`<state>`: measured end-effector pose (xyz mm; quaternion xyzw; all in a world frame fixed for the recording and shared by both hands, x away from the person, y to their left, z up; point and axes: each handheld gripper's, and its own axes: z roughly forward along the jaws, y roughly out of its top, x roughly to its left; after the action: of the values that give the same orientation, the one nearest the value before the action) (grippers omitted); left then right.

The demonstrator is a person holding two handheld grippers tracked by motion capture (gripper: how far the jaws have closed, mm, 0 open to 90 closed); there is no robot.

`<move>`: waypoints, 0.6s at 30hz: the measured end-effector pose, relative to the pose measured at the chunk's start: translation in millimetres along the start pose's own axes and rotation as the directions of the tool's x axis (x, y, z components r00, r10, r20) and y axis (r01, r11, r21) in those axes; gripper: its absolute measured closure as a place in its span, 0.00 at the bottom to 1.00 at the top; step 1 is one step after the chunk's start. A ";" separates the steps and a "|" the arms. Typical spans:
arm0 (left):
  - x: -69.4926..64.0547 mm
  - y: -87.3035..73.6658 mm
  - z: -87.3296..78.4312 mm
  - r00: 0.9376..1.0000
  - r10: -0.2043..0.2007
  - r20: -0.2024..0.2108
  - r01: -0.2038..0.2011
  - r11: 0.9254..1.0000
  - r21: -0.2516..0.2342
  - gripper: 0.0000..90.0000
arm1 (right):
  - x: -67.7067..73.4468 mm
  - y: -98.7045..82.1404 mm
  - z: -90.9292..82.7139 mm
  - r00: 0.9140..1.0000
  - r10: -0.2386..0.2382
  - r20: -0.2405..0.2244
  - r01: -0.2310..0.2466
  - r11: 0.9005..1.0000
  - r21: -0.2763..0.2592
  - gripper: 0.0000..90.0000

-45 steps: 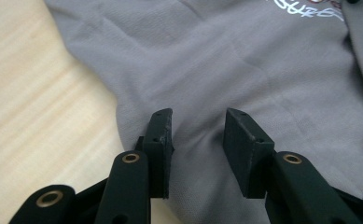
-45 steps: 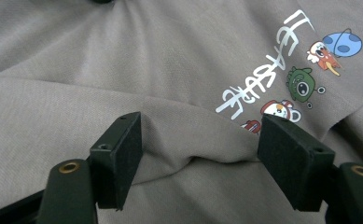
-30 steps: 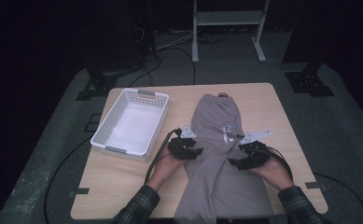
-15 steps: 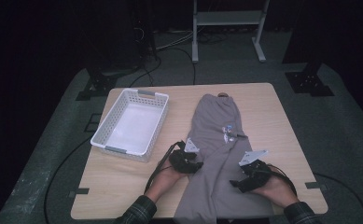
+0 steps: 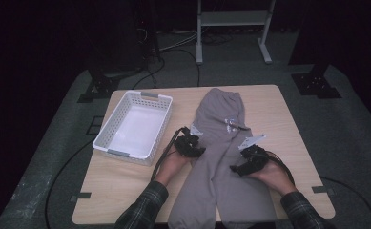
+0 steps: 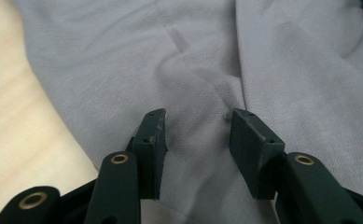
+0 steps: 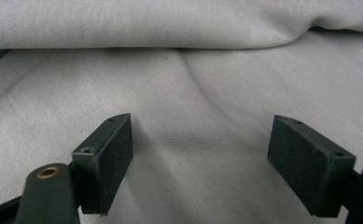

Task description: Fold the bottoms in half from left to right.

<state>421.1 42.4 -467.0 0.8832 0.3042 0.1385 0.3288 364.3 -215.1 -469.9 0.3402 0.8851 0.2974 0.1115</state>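
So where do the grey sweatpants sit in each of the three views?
High view: the grey sweatpants lie lengthwise down the table's middle, waistband far, legs hanging over the near edge, right of the white basket.
Left gripper view: grey cloth covers most of the picture, bare table at left, a raised fold between the open tongs.
Right gripper view: cloth across the whole picture behind the open tongs.
Shared landmark: the seam between the legs.

Wooden table point(image 5: 278, 109): basket point(image 5: 134, 125), grey trousers point(image 5: 221, 157).
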 end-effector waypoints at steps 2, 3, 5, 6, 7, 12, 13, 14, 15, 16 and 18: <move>6.4 2.9 3.6 1.000 -0.020 -0.006 0.020 1.000 -0.006 0.62 | -7.3 6.3 4.9 1.000 0.009 0.009 -0.009 1.000 -0.003 0.23; 9.5 4.0 4.9 1.000 -0.031 -0.008 0.031 1.000 -0.005 0.62 | -8.5 7.8 6.4 1.000 0.018 0.011 -0.018 1.000 -0.007 0.22; 11.3 4.2 5.2 0.999 -0.042 -0.004 0.042 0.999 -0.006 0.62 | -10.4 11.4 9.1 1.000 0.017 0.018 -0.017 1.000 -0.008 0.22; 10.4 3.3 4.3 0.999 -0.047 0.001 0.047 0.999 -0.007 0.61 | -9.8 12.1 9.1 1.000 0.021 0.018 -0.021 1.000 -0.003 0.23; 9.5 2.1 2.2 0.998 -0.057 0.013 0.057 0.998 -0.013 0.59 | -8.4 11.8 8.1 1.000 0.016 0.020 -0.016 1.000 -0.005 0.27; -1.1 -7.4 -21.7 0.990 -0.104 0.098 0.112 0.990 -0.084 0.56 | 0.3 8.5 -9.5 1.000 0.022 0.005 -0.022 0.998 -0.054 0.28; -5.0 -10.4 -27.4 0.989 -0.100 0.113 0.110 0.990 -0.088 0.55 | 2.6 8.5 -14.2 1.000 0.024 -0.003 -0.024 0.998 -0.066 0.28; -8.4 -13.0 -31.3 0.988 -0.099 0.117 0.110 0.990 -0.092 0.54 | 5.2 8.5 -18.4 1.000 0.024 -0.006 -0.025 0.997 -0.077 0.28; -13.7 -17.9 -37.3 0.988 -0.088 0.124 0.099 0.991 -0.088 0.53 | 7.4 8.7 -21.1 1.000 0.021 -0.006 -0.021 0.996 -0.083 0.28; -17.8 -22.3 -41.7 0.988 -0.083 0.130 0.094 0.992 -0.084 0.53 | 11.1 8.6 -24.7 1.000 0.018 -0.017 -0.020 0.995 -0.096 0.28; -24.9 -33.3 -49.4 0.988 -0.081 0.134 0.093 0.992 -0.089 0.52 | 17.5 8.4 -28.0 1.000 0.012 -0.021 -0.014 0.994 -0.105 0.28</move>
<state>364.8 71.2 -453.4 0.8597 0.3135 0.0805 0.3952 344.5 -211.0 -442.4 0.3363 0.8672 0.3478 0.1182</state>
